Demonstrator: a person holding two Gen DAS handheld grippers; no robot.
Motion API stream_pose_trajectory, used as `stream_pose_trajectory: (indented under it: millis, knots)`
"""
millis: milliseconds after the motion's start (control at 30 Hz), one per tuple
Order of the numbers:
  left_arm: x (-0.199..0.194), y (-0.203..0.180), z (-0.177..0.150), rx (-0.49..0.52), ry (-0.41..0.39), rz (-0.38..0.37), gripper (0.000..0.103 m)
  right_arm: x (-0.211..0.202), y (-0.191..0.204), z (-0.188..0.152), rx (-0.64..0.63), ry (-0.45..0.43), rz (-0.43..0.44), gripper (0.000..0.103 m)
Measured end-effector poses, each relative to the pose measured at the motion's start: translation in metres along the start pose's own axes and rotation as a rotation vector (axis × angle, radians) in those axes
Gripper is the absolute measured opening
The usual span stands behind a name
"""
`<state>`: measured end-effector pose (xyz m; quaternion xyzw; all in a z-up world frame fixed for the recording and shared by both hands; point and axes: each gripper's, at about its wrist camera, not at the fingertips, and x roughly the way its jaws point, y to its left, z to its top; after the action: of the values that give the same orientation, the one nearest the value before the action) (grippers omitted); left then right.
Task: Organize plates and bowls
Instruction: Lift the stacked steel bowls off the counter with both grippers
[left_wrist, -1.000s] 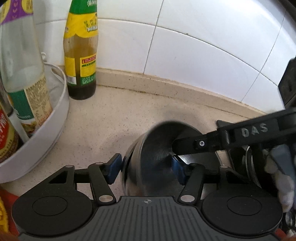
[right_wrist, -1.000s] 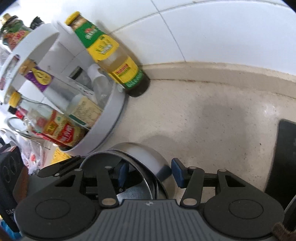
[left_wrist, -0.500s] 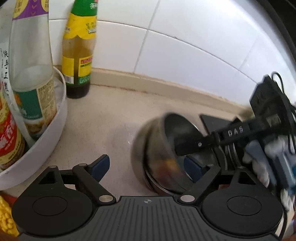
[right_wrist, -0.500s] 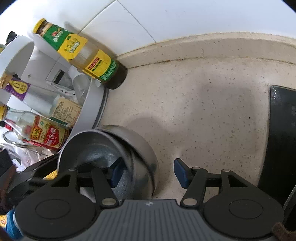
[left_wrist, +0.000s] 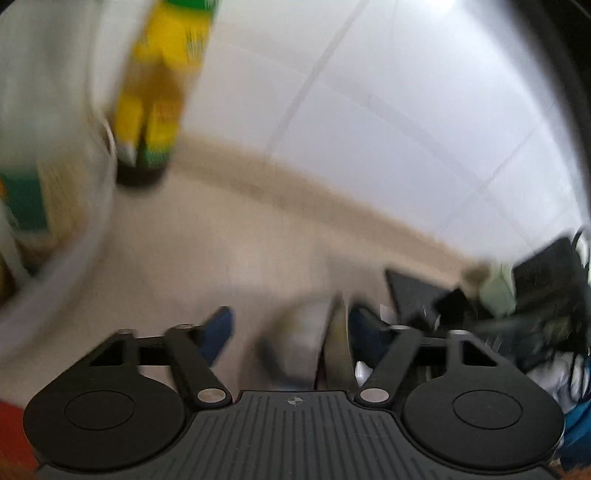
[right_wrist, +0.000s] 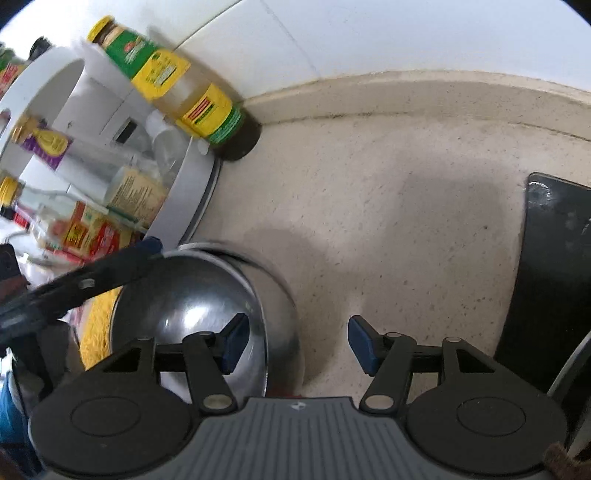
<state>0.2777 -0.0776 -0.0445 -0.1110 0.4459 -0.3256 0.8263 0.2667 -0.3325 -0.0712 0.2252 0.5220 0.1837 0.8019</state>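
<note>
Nearest us on the speckled beige countertop (right_wrist: 388, 206) sit the stainless steel bowls (right_wrist: 207, 295), shiny and rounded, nested one inside the other near the front edge; in the left wrist view they are a blurred grey shape (left_wrist: 314, 343).

Our right gripper (right_wrist: 293, 341) has its blue pads apart, straddling the bowls' right wall: one pad hangs inside the bowl, the other (right_wrist: 360, 341) stands clear over bare counter, pressing on nothing. Our left gripper (left_wrist: 290, 334) is closing, with the bowls' rim between its pads; the blur keeps us from telling whether they touch it. Its dark finger (right_wrist: 92, 275) reaches across to the bowls' far left rim in the right wrist view.

Just beyond the bowls to the left stands a white round condiment rack (right_wrist: 184, 192) full of bottles. A yellow-labelled oil bottle (right_wrist: 184, 88) stands beside the rack against the white tiled wall (right_wrist: 406, 33). At the right edge lies a black stove top (right_wrist: 550, 258).
</note>
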Motion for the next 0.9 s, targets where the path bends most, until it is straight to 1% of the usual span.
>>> stream_pose_trajectory:
  millis: [33, 67, 100, 167, 267, 333, 367, 400, 433, 500, 533, 567, 600, 633, 667, 700, 733, 767, 800, 833, 900]
  knots:
    - [0.008, 0.001, -0.004, -0.009, 0.035, 0.017, 0.070, 0.000, 0.000, 0.000, 0.011, -0.008, 0.002, 0.055]
    - [0.014, 0.004, -0.009, -0.033, 0.051, 0.030, 0.072, 0.001, -0.001, 0.000, 0.029, -0.026, 0.016, 0.055]
    - [0.015, 0.008, -0.011, -0.049, 0.050, 0.030, 0.074, 0.003, -0.002, 0.000, 0.054, -0.042, 0.027, 0.055]
    - [0.009, 0.014, -0.011, -0.065, 0.050, 0.025, 0.069, 0.010, 0.001, -0.001, 0.101, -0.068, 0.013, 0.055]
    - [-0.005, 0.019, -0.009, -0.050, 0.036, 0.056, 0.067, 0.011, 0.003, 0.000, 0.094, -0.079, 0.012, 0.055]
    - [-0.007, 0.021, -0.007, -0.040, 0.034, 0.043, 0.057, 0.003, 0.000, -0.003, 0.109, -0.088, -0.016, 0.055]
    - [-0.007, 0.020, -0.007, -0.043, 0.032, 0.040, 0.055, -0.006, 0.002, -0.007, 0.103, -0.111, -0.040, 0.055]
    - [-0.002, 0.021, -0.004, -0.041, 0.032, 0.045, 0.054, -0.014, 0.007, -0.010, 0.077, -0.142, -0.063, 0.055]
    - [0.000, 0.021, -0.003, -0.033, 0.033, 0.052, 0.056, -0.026, 0.018, -0.014, 0.023, -0.190, -0.091, 0.055]
    - [0.004, 0.018, -0.005, 0.005, 0.049, 0.034, 0.062, -0.045, 0.037, -0.020, -0.092, -0.267, -0.125, 0.055]
    - [0.009, 0.021, -0.003, 0.002, 0.067, 0.022, 0.064, -0.051, 0.044, -0.022, -0.126, -0.281, -0.128, 0.055]
    - [0.011, 0.026, -0.001, -0.019, 0.089, 0.009, 0.067, -0.051, 0.048, -0.024, -0.133, -0.257, -0.127, 0.055]
    - [0.011, 0.030, 0.000, -0.039, 0.104, -0.009, 0.069, -0.044, 0.048, -0.025, -0.106, -0.213, -0.143, 0.055]
    - [0.015, 0.038, 0.001, -0.081, 0.127, -0.046, 0.068, -0.034, 0.044, -0.027, -0.063, -0.173, -0.167, 0.055]
    - [0.020, 0.046, 0.002, -0.131, 0.152, -0.094, 0.066, -0.023, 0.039, -0.029, -0.029, -0.138, -0.165, 0.056]
    - [0.024, 0.053, 0.002, -0.178, 0.172, -0.134, 0.066, -0.014, 0.034, -0.032, 0.017, -0.127, -0.128, 0.056]
    - [0.027, 0.060, 0.002, -0.221, 0.168, -0.154, 0.068, -0.005, 0.030, -0.032, 0.071, -0.127, -0.079, 0.055]
    - [0.027, 0.065, 0.000, -0.250, 0.168, -0.168, 0.071, 0.004, 0.025, -0.032, 0.137, -0.123, -0.016, 0.046]
    - [0.028, 0.068, -0.002, -0.275, 0.168, -0.174, 0.074, 0.010, 0.020, -0.031, 0.224, -0.116, 0.035, 0.046]
    - [0.029, 0.067, -0.004, -0.291, 0.172, -0.178, 0.076, 0.011, 0.017, -0.031, 0.266, -0.126, 0.059, 0.046]
    - [0.033, 0.057, -0.006, -0.279, 0.192, -0.217, 0.082, 0.010, 0.015, -0.038, 0.313, -0.143, 0.121, 0.046]
